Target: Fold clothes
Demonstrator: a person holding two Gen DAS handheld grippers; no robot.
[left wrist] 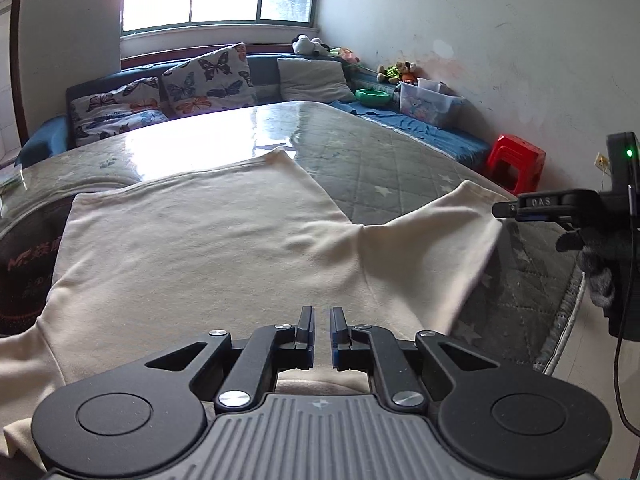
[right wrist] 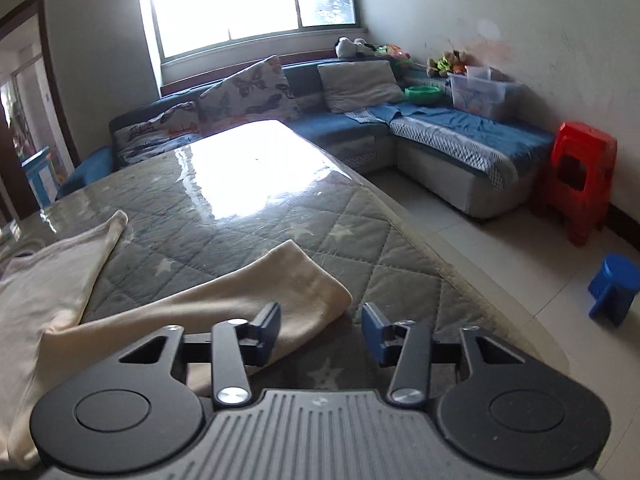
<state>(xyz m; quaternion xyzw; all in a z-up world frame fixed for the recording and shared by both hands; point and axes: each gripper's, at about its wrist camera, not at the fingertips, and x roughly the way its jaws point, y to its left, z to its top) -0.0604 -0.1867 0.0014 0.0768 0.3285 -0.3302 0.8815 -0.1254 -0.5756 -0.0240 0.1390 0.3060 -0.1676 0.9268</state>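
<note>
A cream long-sleeved top [left wrist: 192, 240] lies flat on the quilted table [left wrist: 360, 160], body spread toward the far side and one sleeve [left wrist: 432, 240] stretched out to the right. My left gripper [left wrist: 322, 314] hovers over the near edge of the top, jaws nearly together with a narrow gap and nothing between them. My right gripper [right wrist: 320, 316] is open just above the sleeve's cuff end [right wrist: 304, 284], with its left finger over the fabric. It also shows at the right edge of the left wrist view [left wrist: 504, 208], beside the cuff.
A dark round object with red lettering [left wrist: 24, 264] sits at the table's left. A blue sofa [right wrist: 440, 132] with cushions, a clear bin and toys runs along the far wall. Red stools [right wrist: 580, 180] and a blue stool [right wrist: 616, 288] stand on the floor right.
</note>
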